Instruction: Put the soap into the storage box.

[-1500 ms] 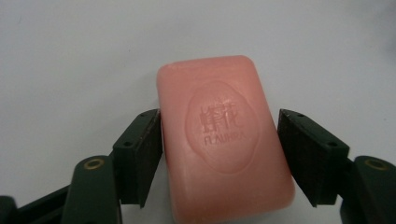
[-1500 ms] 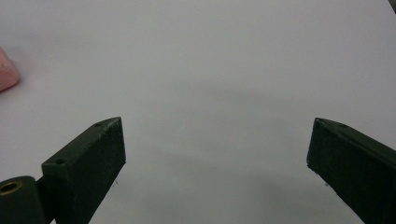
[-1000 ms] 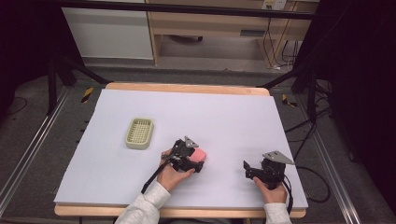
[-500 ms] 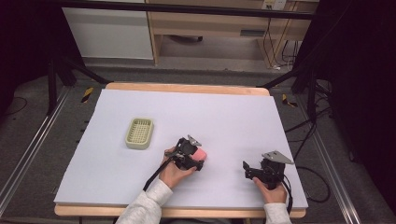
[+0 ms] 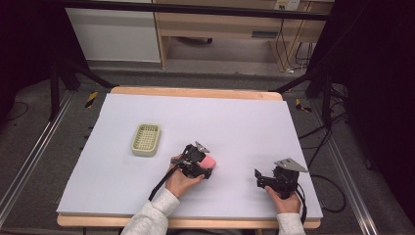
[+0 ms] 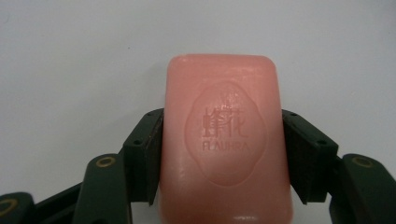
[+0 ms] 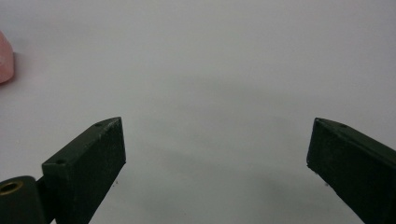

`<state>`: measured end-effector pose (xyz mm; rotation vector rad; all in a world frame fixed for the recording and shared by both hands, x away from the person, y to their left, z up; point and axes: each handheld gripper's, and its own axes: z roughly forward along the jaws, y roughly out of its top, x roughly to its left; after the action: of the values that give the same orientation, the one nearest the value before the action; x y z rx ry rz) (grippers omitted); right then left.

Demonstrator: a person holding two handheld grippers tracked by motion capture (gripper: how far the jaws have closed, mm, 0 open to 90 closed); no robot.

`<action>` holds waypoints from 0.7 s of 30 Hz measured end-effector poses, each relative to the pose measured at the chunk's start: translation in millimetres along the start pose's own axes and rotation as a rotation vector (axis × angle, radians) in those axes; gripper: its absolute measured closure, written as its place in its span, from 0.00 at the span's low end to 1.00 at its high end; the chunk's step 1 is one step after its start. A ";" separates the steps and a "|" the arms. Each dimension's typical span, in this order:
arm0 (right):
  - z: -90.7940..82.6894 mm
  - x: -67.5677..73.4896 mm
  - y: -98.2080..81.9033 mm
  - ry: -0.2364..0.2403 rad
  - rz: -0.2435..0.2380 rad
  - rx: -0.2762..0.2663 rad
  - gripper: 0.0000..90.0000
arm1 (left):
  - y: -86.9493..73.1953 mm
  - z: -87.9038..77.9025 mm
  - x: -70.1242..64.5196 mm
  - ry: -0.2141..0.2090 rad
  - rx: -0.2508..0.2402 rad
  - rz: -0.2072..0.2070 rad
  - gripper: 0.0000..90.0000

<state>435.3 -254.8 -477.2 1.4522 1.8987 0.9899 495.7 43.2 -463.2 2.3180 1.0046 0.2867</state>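
Little has shifted since earlier: left tongs (image 6: 219,154) clamp the pink rectangular soap bar (image 6: 224,140), needing a level carry toward the pale-green slatted soap dish (image 5: 146,139) at ten o'clock, while right tongs (image 7: 215,158) gape empty.

A table (image 5: 195,93) with a pale wooden edge is covered by a white sheet (image 5: 235,122). Around it a dark grey floor (image 5: 44,161) is seen, crossed on either side by metal rails (image 5: 29,161). Beyond the table a light wooden cabinet (image 5: 220,24) and a white panel (image 5: 112,34) are set. Black stand legs (image 5: 73,73) and loose cables (image 5: 318,142) are seen, and the far sides are left in darkness.
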 end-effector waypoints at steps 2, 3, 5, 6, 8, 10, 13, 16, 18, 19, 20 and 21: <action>0.0 0.0 0.0 0.000 0.000 0.000 0.05 | -0.3 -3.7 1.1 -0.006 -0.006 0.000 0.41; 0.1 0.1 0.0 0.001 -0.001 0.001 0.05 | -0.4 -5.7 1.7 -0.008 -0.012 -0.003 0.41; 0.3 -0.1 -0.1 -0.002 -0.005 -0.001 0.05 | -0.8 -10.5 3.3 -0.009 -0.018 -0.001 0.41; 0.3 -0.1 -0.1 -0.002 -0.005 -0.001 0.05 | -1.0 -12.2 4.1 -0.006 -0.022 -0.002 0.41; -0.1 0.1 0.0 -0.002 0.000 0.000 0.05 | -1.7 -17.4 6.2 -0.004 -0.029 -0.005 0.41; 0.0 -0.1 0.0 -0.002 0.000 0.000 0.05 | -2.5 -23.1 8.8 -0.003 -0.037 -0.004 0.41; 0.1 0.0 0.0 -0.003 0.000 -0.001 0.05 | -4.1 -31.8 12.5 -0.003 -0.050 -0.012 0.41; 0.3 0.0 0.0 -0.004 -0.001 0.000 0.05 | -5.2 -37.2 15.8 -0.004 -0.063 -0.026 0.41; 0.5 -0.1 -0.1 -0.005 -0.003 0.000 0.05 | -5.9 -40.3 17.8 -0.004 -0.077 -0.035 0.41; 0.5 -0.1 -0.2 -0.005 -0.003 0.000 0.05 | -6.6 -43.1 19.7 -0.007 -0.076 -0.032 0.41; 0.4 -0.2 -0.3 -0.007 -0.001 0.000 0.05 | -7.1 -44.8 20.7 -0.003 -0.078 -0.027 0.41; 0.4 -0.5 -0.3 -0.007 0.001 0.000 0.05 | -7.4 -46.4 21.1 0.001 -0.083 -0.029 0.41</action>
<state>435.6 -255.2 -477.8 1.4555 1.8936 0.9843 486.9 82.5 -431.1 2.2270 1.0073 0.3112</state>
